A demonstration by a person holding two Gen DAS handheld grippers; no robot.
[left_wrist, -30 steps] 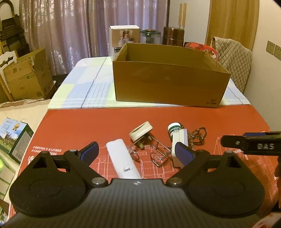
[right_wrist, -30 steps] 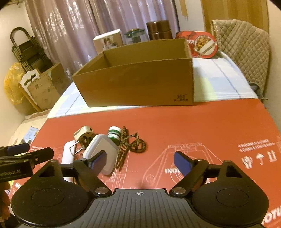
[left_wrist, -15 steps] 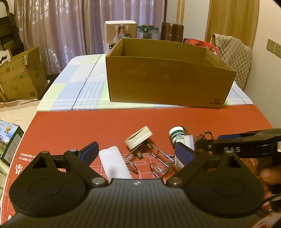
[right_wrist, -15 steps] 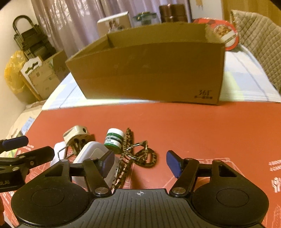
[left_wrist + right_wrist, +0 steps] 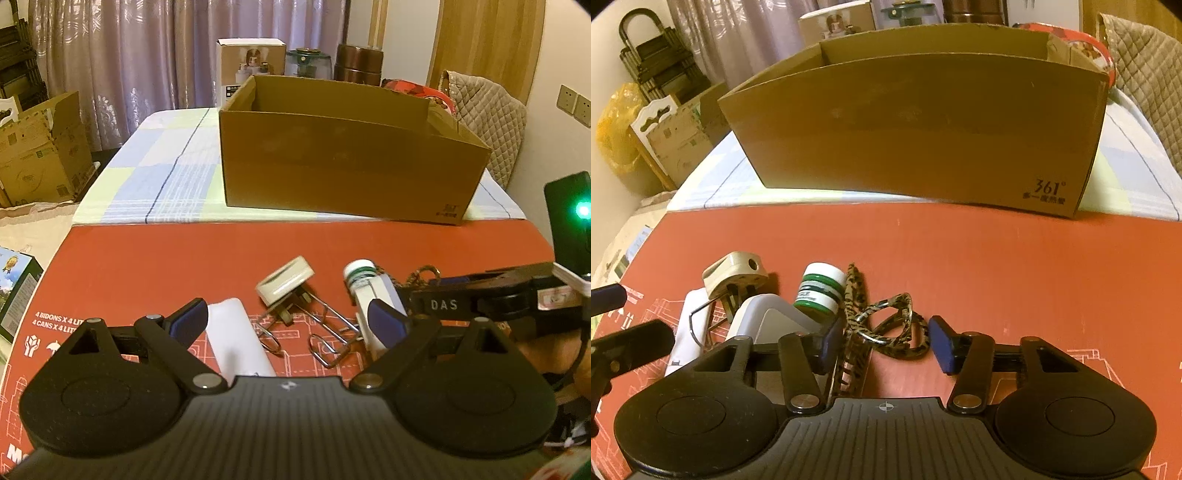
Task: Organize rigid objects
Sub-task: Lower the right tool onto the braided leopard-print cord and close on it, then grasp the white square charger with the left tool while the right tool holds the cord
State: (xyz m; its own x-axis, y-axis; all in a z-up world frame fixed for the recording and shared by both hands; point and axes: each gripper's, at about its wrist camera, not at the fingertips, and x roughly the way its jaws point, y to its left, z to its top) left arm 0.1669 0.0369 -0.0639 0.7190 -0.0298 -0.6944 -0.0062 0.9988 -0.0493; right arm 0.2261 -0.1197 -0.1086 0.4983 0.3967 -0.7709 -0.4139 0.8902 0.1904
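Observation:
Small objects lie on the red mat: a white cylinder (image 5: 236,332), a beige plug (image 5: 286,282) on wire clips (image 5: 325,332), a green-labelled white jar (image 5: 820,288), a white box (image 5: 768,317) and a leopard-print hair claw (image 5: 882,328). My left gripper (image 5: 288,317) is open, its jaws either side of the white cylinder and the wire clips. My right gripper (image 5: 886,343) is open, low over the mat, its jaws around the hair claw. The open cardboard box (image 5: 343,162) stands behind the mat.
Behind the cardboard box stand a white carton (image 5: 251,70), a glass jar (image 5: 308,64) and brown tins (image 5: 358,66). A quilted chair (image 5: 487,125) is at the right. Cardboard boxes (image 5: 40,147) stand on the floor at the left.
My right gripper has moved forward and down, so its open jaws now bracket the hair claw. My left gripper has crept forward toward the white cylinder and clips.

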